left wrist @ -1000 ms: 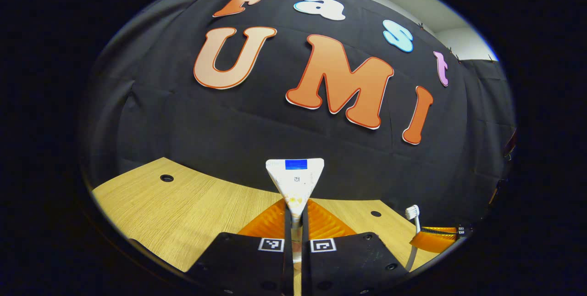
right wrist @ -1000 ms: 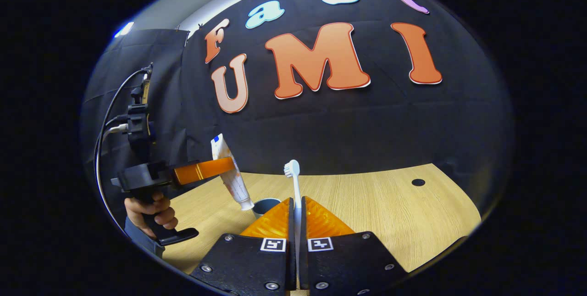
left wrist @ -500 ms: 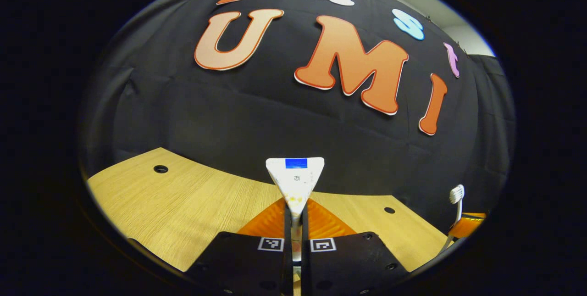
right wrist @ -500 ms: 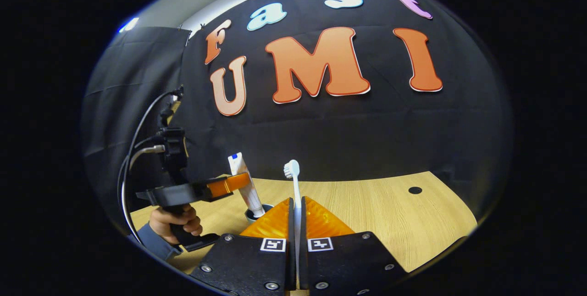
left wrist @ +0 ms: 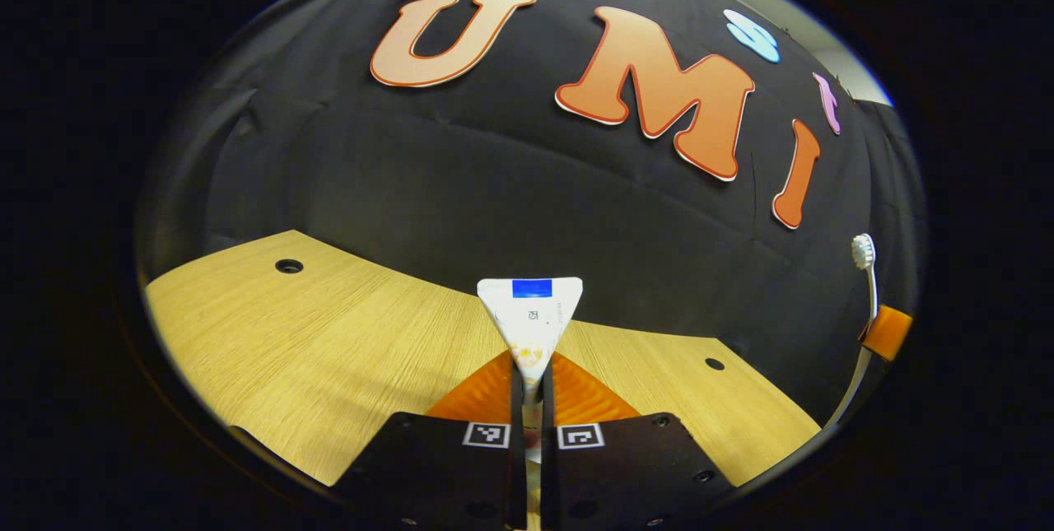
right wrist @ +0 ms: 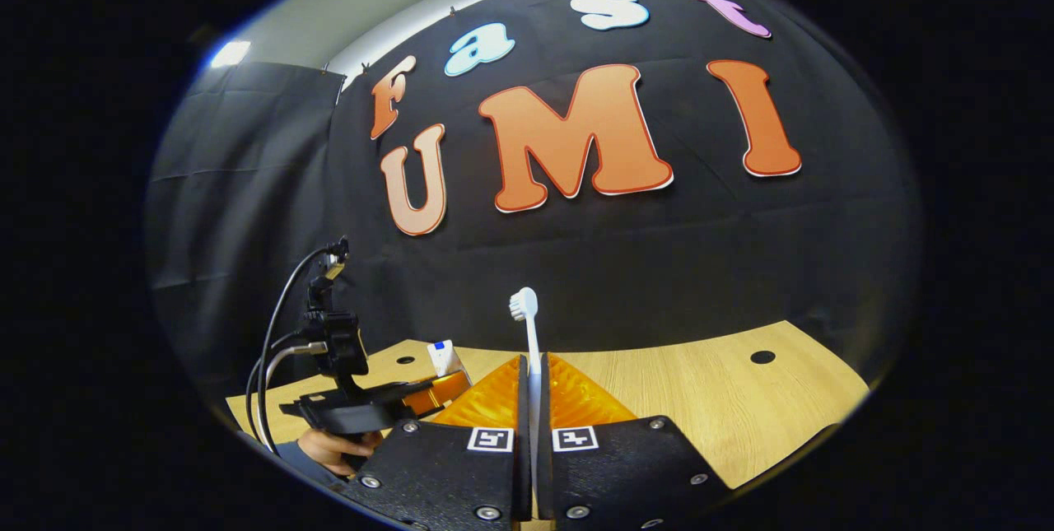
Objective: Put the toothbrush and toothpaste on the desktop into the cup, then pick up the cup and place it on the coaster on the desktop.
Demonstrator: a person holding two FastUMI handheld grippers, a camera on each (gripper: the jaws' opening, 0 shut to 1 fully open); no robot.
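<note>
The left tongs [left wrist: 532, 387] were clamped on the toothpaste [left wrist: 531, 319], crimped end up, low over the bench [left wrist: 313, 350]. The right tongs [right wrist: 532, 399] were clamped on the toothbrush [right wrist: 527, 329], bristles up, held well above the bench. The cup was hidden behind the right tongs, so whether the tube's cap sat inside it could not be told. Released off-centre, the tube could topple out or tip the cup.

Both views face the booth wall low over the desktop [left wrist: 329, 333].
</note>
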